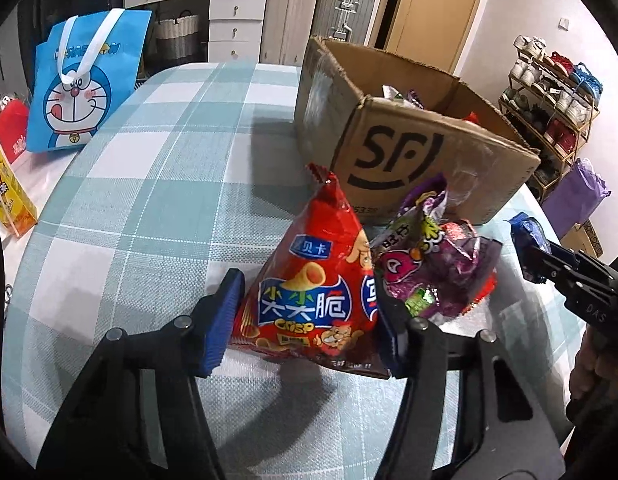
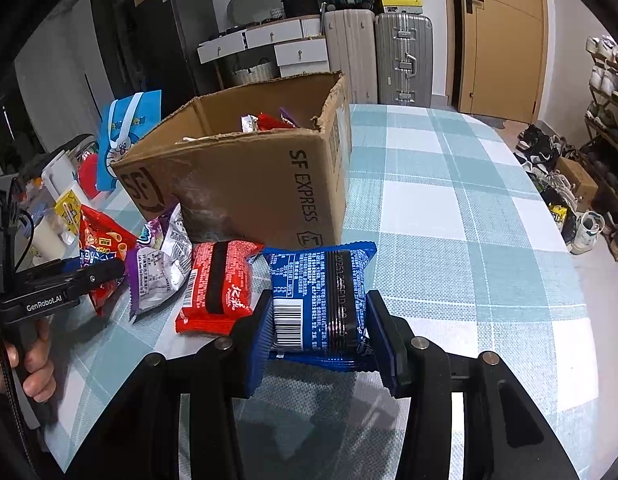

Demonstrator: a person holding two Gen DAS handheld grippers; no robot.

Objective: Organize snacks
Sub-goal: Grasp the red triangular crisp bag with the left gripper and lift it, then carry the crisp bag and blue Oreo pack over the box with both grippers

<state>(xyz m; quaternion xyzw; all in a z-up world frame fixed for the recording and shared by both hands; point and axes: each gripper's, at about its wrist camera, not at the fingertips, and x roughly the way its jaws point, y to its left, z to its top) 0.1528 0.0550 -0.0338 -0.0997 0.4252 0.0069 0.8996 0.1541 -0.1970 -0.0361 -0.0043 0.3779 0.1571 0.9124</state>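
blue packet front hidden (barcode up), box contents obscured

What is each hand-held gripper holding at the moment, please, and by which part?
The left hand-held gripper squeezes the red crisp bag across its lower sides. The right hand-held gripper clamps the blue packet by both sides near its closer end.

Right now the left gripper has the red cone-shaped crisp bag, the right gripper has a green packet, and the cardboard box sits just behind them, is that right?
One detail is off: the packet in the right gripper is blue, not green, as the right wrist view shows. The rest holds: the left gripper has the red crisp bag, and the cardboard box sits just behind.
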